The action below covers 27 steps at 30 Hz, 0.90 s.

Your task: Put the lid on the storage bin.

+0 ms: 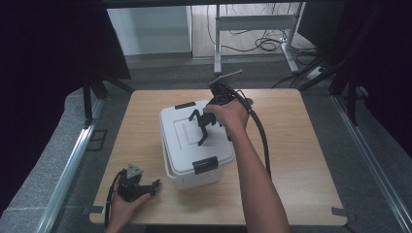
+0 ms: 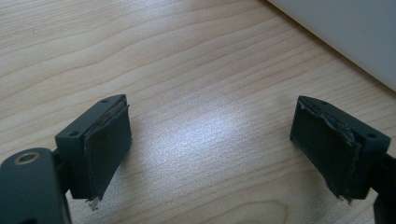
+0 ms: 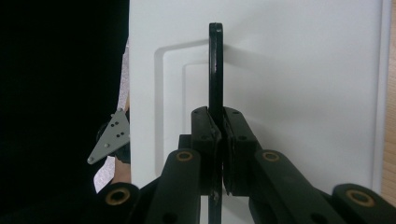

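Right, status as I read it from here:

Box: the white rectangular plastic storage box (image 1: pixel 194 145) sits near the middle of the light wood table (image 1: pixel 301 160), its white recessed lid (image 3: pixel 299 84) on top.

Handle: the thin black carry handle (image 3: pixel 215 65) on the lid is swung up — in the right gripper view I see it edge-on, standing clear of the lid.

Right gripper: my right gripper (image 1: pixel 204 131) is over the lid, jaws clenched on the black carry handle, the pads pressed against both its faces.

Left gripper: my left gripper (image 1: pixel 141 187) rests on the table at the near left corner, just beside the box; jaws spread wide with nothing between them — bare wood under the pads (image 2: pixel 109 140).

Latches: the near black clip latch (image 1: pixel 205 165) and the far black clip latch (image 1: pixel 185 105) both look folded against the lid; I can't tell whether they are fastened.

Done: handle raised and gripped, I judge.

Left: the box looks to sit flat on the table, so any lift or carry is not yet begun.

Long axis: the box runs from the near edge toward the far edge, skewed a little to the left at the far end; the handle's flat faces lie along that same line.
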### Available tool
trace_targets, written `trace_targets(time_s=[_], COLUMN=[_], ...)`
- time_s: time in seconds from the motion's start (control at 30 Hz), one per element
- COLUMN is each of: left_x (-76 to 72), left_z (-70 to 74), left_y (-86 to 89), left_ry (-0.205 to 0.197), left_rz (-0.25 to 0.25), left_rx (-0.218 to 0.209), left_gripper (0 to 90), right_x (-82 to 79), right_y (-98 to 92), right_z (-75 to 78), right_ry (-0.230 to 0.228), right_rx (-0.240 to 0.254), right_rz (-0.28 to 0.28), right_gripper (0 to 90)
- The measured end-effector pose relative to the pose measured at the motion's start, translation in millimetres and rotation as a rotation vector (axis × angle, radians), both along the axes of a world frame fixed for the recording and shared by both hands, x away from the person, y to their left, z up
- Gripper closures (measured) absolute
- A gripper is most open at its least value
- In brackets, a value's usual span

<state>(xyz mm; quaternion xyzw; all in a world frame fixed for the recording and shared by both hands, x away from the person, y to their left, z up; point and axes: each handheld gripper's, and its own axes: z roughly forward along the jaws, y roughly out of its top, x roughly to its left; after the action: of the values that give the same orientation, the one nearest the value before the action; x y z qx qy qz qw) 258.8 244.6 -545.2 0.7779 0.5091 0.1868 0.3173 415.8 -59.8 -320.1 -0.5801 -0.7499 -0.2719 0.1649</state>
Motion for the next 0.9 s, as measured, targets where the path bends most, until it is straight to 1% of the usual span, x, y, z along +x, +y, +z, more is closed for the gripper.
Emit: trace_targets(time_s=[0.07, 0.17, 0.37, 0.47, 0.63, 0.8, 0.9], left_x=[0.0, 0.1, 0.1, 0.1, 0.3, 0.3, 0.3], left_z=[0.0, 0.1, 0.0, 0.0, 0.0, 0.0, 0.0], left_y=[0.0, -0.1, -0.2, -0.2, -0.3, -0.3, -0.3], left_ry=[0.000, 0.000, 0.000, 0.000, 0.000, 0.000, 0.000], left_rz=[0.000, -0.003, -0.007, -0.009, -0.012, -0.013, -0.013], left_rx=[0.000, 0.000, 0.000, 0.001, 0.001, 0.001, 0.001], left_gripper=[12.5, 12.5, 12.4, 12.5, 12.4, 12.4, 12.4], right_x=[-0.4, -0.8, 0.4, 0.8, 2.1, 2.7, 3.3], right_y=[4.9, 8.3, 16.4, 17.8, 17.7, 16.8, 16.7], right_z=[-2.5, -4.9, -15.2, -17.3, -20.8, -26.2, -29.1], right_ry=[0.007, 0.013, 0.029, 0.026, 0.028, 0.037, 0.032], right_rx=[-0.007, -0.004, -0.008, -0.009, -0.013, -0.008, -0.005], right_rz=[-0.004, -0.003, -0.032, -0.041, -0.041, -0.046, -0.052], right_gripper=[84.8, 84.8, 84.8, 84.8, 84.7, 84.7, 84.7])
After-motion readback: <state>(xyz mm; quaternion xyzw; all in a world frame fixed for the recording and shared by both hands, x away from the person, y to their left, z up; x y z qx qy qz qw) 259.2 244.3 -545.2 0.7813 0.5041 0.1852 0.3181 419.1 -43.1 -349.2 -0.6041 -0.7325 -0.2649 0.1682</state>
